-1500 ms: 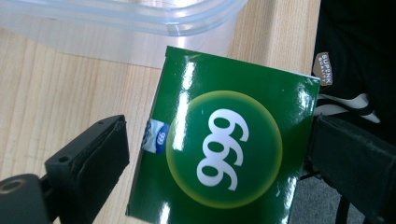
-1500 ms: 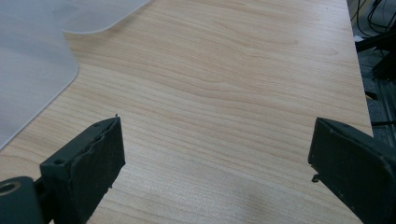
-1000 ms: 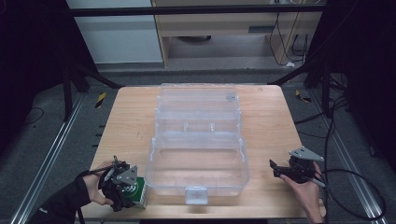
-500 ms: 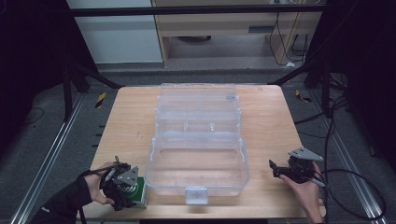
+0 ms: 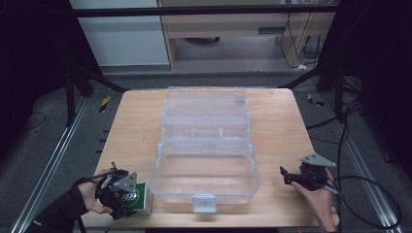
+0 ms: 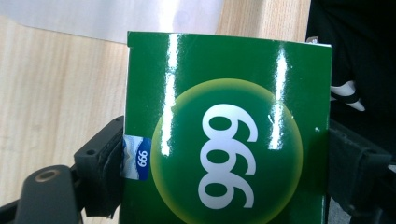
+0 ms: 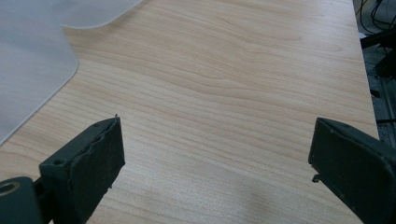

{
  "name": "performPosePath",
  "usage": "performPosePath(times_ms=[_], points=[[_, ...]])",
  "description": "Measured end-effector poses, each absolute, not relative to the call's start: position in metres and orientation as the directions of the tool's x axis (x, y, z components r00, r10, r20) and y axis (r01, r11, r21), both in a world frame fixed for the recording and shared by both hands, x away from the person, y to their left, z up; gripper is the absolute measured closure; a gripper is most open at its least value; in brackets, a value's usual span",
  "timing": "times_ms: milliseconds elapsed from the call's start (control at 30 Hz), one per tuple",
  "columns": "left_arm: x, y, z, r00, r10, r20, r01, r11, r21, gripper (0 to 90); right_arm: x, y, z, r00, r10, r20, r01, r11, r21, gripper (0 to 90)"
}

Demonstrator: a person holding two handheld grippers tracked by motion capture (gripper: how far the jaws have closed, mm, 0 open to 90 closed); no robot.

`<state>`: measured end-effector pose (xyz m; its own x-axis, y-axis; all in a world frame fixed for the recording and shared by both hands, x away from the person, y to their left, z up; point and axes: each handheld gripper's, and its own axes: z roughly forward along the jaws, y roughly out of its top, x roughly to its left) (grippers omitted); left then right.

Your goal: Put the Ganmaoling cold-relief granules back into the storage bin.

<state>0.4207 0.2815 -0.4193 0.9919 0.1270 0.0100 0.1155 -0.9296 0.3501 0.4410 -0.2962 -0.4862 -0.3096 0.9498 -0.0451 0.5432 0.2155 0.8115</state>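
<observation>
Broadly, the wooden table [image 5: 131, 126] carries one dominant thing, a clear plastic case [image 5: 206, 145] lying open at its middle, lid hinged back toward the far edge and latch tab facing the near edge. Everything else sits relative to that case. Just off its near left corner a green box [image 5: 136, 199] stands on the table, close to the case wall but whether they touch cannot be told. The left gripper [image 5: 127, 198], held in a dark-sleeved hand [image 5: 90, 196], is clamped on this green box: in the left gripper view both black jaws press its two sides, and the glossy face shows three white digits inside a yellow-green circle. Well off the case's near right corner, the right gripper [image 5: 287, 175] points toward the case, its jaws spread wide apart over bare wood, grasping nothing.
</observation>
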Motion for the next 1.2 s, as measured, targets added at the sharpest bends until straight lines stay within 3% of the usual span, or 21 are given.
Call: performPosePath(times_ms=[1200], points=[[0.429,0.288,-0.324,0.979,0.173,0.104,0.113,-0.899,0.424,14.7,0.44,-0.296,-0.485,-0.31,0.95,-0.042,0.541,0.213,0.813,3.6]])
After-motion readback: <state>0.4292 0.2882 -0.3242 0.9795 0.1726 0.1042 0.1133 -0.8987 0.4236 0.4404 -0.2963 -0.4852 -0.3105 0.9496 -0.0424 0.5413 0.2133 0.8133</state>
